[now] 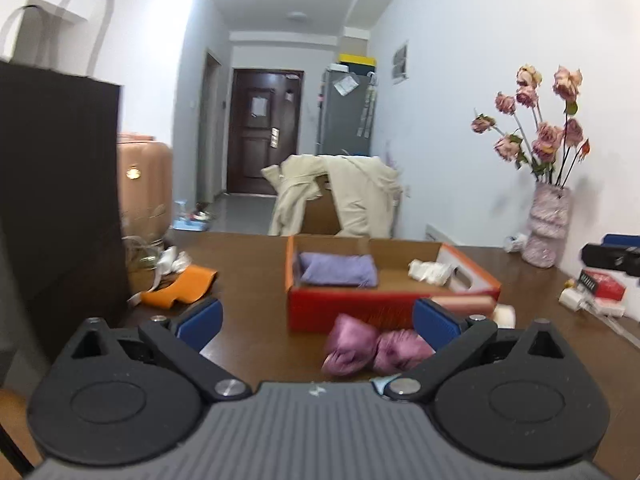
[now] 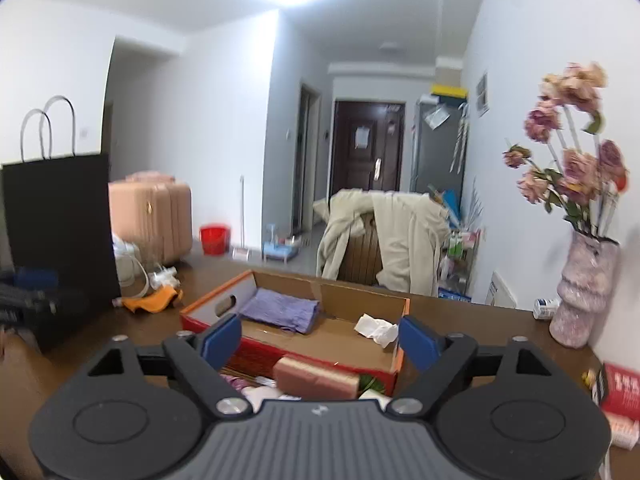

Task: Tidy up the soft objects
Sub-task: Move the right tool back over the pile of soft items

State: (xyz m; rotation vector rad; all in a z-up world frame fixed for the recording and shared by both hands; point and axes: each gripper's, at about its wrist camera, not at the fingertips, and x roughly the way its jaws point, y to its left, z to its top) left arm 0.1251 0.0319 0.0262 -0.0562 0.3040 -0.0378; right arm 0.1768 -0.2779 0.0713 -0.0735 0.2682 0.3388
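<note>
A red cardboard box point(image 1: 348, 310) sits on the brown table and holds a folded purple cloth point(image 1: 338, 270) and a crumpled white cloth point(image 1: 430, 271). A shiny pink-purple bow point(image 1: 372, 350) lies on the table in front of the box, just ahead of my open, empty left gripper point(image 1: 318, 322). In the right wrist view the box point(image 2: 320, 364) shows the purple cloth point(image 2: 280, 310) and the white cloth point(image 2: 376, 330). A pink sponge-like block point(image 2: 316, 378) lies in front of the box, below my open, empty right gripper point(image 2: 320, 340).
A black paper bag point(image 1: 56, 192) stands at the left. An orange cloth point(image 1: 180, 288) lies beside it. A pink vase of dried roses point(image 1: 546, 224) stands at the right wall, with a red packet point(image 1: 602, 284) near it. A chair with a beige coat point(image 1: 340, 196) stands behind the table.
</note>
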